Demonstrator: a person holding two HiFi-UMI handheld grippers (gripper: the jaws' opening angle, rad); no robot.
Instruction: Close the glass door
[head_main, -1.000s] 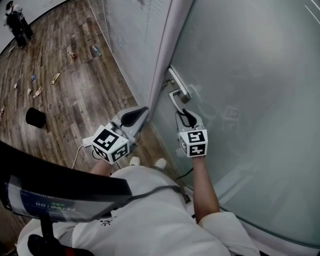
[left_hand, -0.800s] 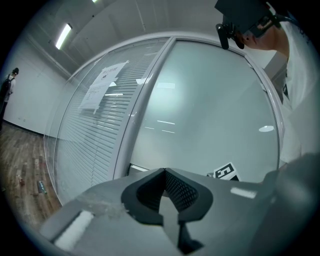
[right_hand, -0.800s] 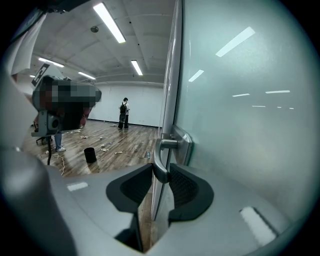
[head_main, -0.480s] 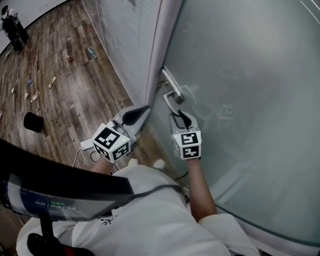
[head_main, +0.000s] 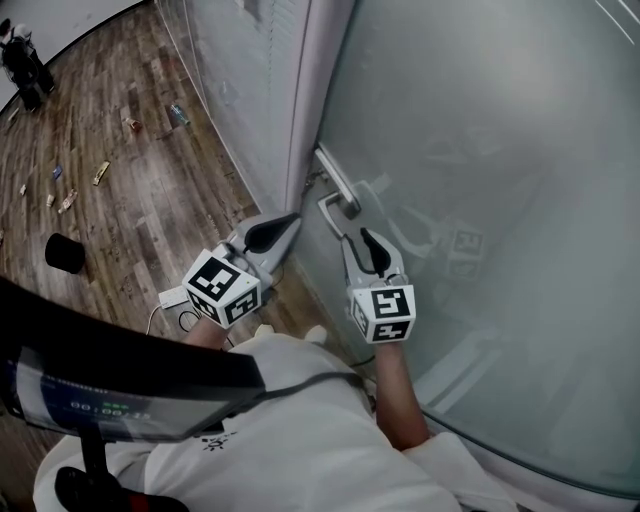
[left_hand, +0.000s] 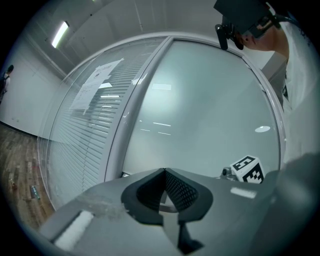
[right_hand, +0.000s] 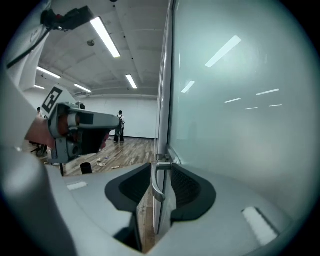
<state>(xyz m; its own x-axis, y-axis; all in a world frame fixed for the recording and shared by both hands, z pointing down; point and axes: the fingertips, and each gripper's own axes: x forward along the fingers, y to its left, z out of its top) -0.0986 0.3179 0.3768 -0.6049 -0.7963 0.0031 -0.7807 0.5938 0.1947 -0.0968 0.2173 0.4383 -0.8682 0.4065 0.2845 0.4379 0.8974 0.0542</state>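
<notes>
At the door handle (right_hand: 155, 181), my right gripper (head_main: 360, 238) is spreading its fingers around it — glass door (head_main: 480, 150) looks shut; left gripper (head_main: 292, 217) fingers pressed together.

We are in a big, open office hall. Left of the left claw (head_main: 288, 220) runs a glass partition (left_hand: 75, 135) with blinds (left_hand: 100, 120) and a posted sheet (left_hand: 95, 82). Right of it stands a frosted glass door (head_main: 480, 150). Farther left spreads a plank floor (head_main: 130, 215) strewn with small items (head_main: 100, 173), under white walls (right_hand: 137, 117) and ceiling strip lights (right_hand: 105, 37).
</notes>
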